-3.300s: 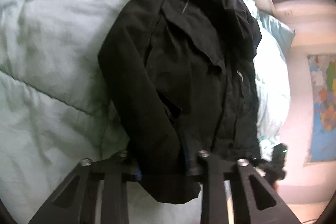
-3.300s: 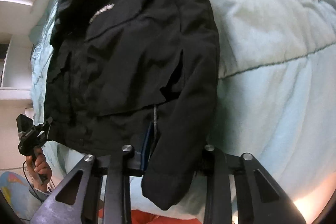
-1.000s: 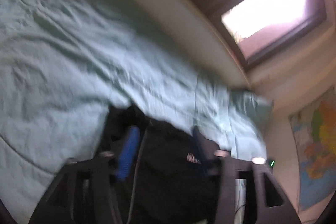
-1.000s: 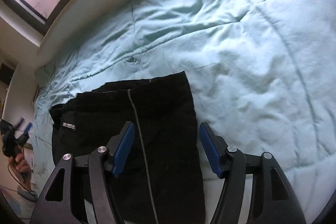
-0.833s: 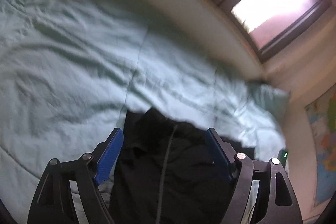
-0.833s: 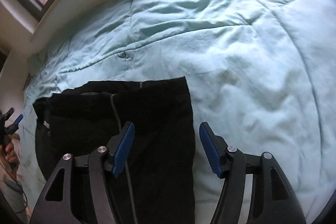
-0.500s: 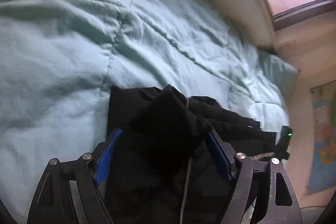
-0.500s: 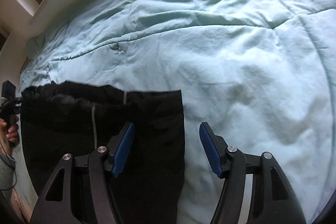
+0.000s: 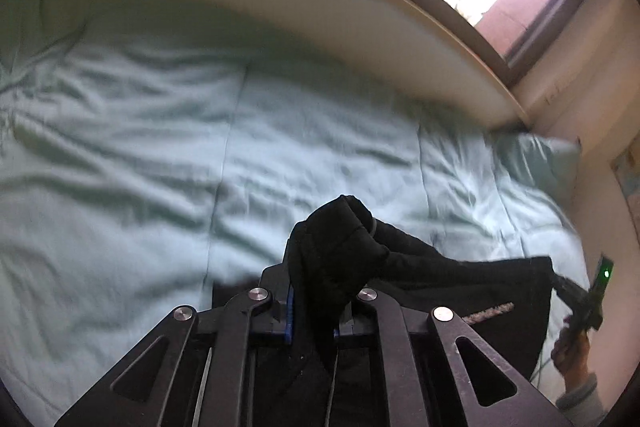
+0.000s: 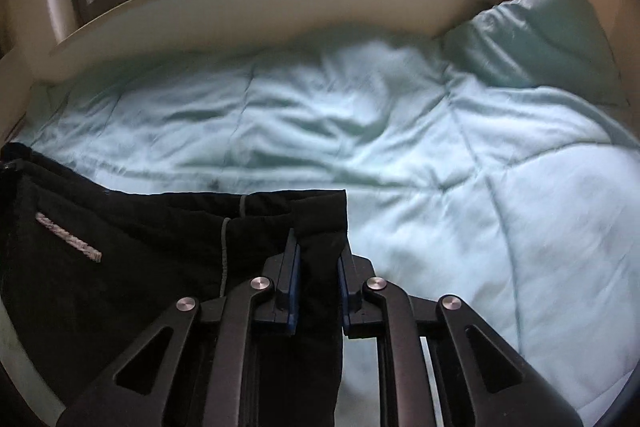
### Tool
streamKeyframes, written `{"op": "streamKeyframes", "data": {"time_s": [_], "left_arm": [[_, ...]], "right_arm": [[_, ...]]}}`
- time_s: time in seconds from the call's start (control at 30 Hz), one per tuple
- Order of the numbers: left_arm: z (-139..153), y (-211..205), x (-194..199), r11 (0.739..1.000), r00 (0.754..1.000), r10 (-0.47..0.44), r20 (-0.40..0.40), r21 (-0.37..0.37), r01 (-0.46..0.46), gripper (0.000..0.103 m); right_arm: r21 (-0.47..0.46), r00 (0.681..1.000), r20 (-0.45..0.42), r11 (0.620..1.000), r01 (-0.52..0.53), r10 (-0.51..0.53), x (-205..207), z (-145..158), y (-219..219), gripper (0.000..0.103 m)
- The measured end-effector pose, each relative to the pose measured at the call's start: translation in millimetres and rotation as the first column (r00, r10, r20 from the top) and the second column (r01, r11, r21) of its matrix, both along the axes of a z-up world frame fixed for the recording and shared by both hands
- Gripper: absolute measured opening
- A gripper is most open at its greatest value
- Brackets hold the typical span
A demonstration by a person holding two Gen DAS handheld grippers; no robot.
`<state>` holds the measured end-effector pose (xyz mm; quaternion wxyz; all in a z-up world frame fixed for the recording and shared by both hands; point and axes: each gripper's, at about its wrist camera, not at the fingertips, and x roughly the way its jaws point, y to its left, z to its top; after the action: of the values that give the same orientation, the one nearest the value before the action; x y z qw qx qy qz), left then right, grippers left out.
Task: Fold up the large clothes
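One black jacket [image 10: 132,259] lies on the pale green duvet [image 10: 440,163], its long axis running crosswise between two grippers. The left gripper [image 9: 312,311] and right gripper [image 10: 318,279], both spread wide half a second ago, now each pinch a jacket edge. One pillow [image 10: 532,39] sits beyond.

Both wrist views look low across the bed [image 9: 160,155] toward the headboard [image 10: 256,7] and window, sharing duvet, headboard and the jacket [image 10: 132,247] close below.
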<state>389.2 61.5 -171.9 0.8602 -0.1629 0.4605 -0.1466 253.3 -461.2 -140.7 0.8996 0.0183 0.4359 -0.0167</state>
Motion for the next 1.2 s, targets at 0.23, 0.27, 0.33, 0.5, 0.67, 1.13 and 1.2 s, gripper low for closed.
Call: {"op": "streamKeyframes", "data": {"time_s": [0.23, 0.27, 0.33, 0.5, 0.67, 1.13, 1.2], "left_arm": [[-120.3, -11.9, 44.9, 0.997, 0.969, 0.038, -0.243, 0.075, -0.021, 0.014], [-132.8, -12.0, 44.2, 0.998, 0.963, 0.029, -0.267, 0.062, -0.013, 0.015], [-144.6, -7.9, 44.2, 0.999, 0.96, 0.017, -0.28, 0.033, -0.008, 0.021], [-142.8, 18.8, 51.4, 0.995, 0.931, -0.011, -0.366, -0.097, -0.027, 0.034], [-95.0, 60.2, 26.9, 0.98, 0.948, 0.011, -0.319, -0.183, -0.073, 0.045], [3.1, -38.2, -149.4, 0.991, 0.986, -0.127, -0.109, 0.035, 0.132, 0.048], [-13.3, -72.9, -168.7, 0.986, 0.982, -0.139, -0.128, 0.072, 0.149, 0.048]], "right_arm": [[0.021, 0.971, -0.235, 0.999, 0.048, -0.042, 68.3, -99.1, 4.4, 0.017], [0.033, 0.961, -0.274, 0.998, 0.045, -0.034, 71.6, -115.9, 6.8, 0.017], [0.043, 0.956, -0.293, 0.998, 0.043, -0.029, 71.9, -127.5, 9.7, 0.018], [0.093, 0.948, -0.314, 0.992, 0.083, -0.05, 69.4, -122.6, -1.6, 0.033], [0.184, 0.965, -0.257, 0.978, 0.103, -0.053, 34.4, -72.2, -15.8, 0.05], [0.214, 0.952, -0.259, 0.971, -0.109, 0.164, -92.4, -36.6, 143.0, 0.053], [0.225, 0.946, -0.274, 0.968, -0.115, 0.176, -91.4, -50.6, 159.2, 0.053]]}}
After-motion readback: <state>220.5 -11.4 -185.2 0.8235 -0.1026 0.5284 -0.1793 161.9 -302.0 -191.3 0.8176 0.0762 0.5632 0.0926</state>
